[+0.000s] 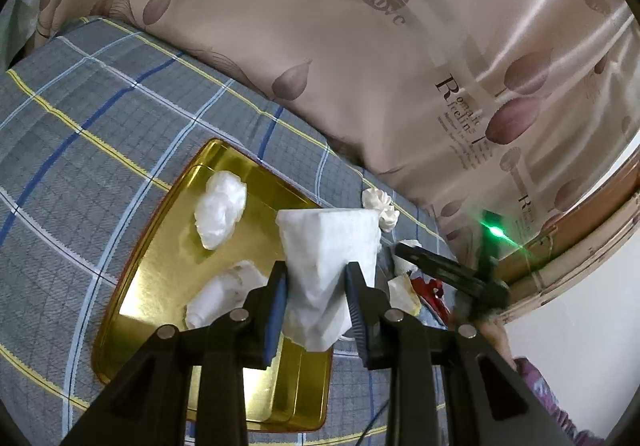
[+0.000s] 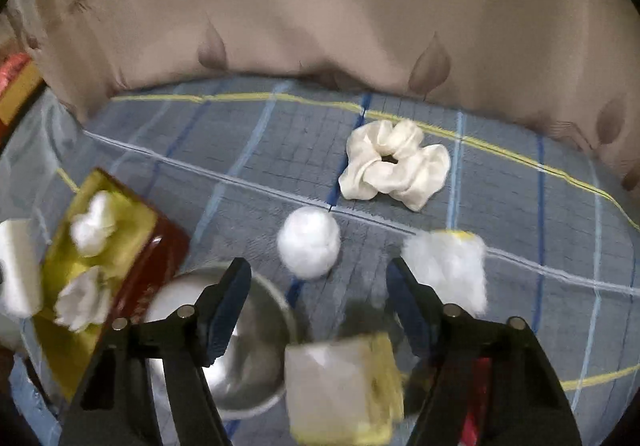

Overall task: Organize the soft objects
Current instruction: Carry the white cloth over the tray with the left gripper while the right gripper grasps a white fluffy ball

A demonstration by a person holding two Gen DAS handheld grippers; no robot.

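Observation:
My left gripper (image 1: 316,298) is shut on a white tissue wad (image 1: 332,246) and holds it above the gold tray (image 1: 160,246). Two crumpled white tissues (image 1: 220,213) lie in the tray, which also shows in the right wrist view (image 2: 120,221). My right gripper (image 2: 318,286) is open and empty above the plaid bed sheet (image 2: 240,149). A white cotton ball (image 2: 309,242) lies just beyond its fingertips. A white fluffy pad (image 2: 448,266) lies by the right finger. A cream scrunchie (image 2: 394,163) lies farther back. A yellow and white sponge (image 2: 344,386) sits below the gripper.
A steel bowl (image 2: 248,366) stands under the right gripper's left finger. A large beige pillow (image 1: 360,45) lines the far side of the bed. A red item (image 1: 432,290) lies to the right of the tray. The right gripper (image 1: 440,266) shows there too.

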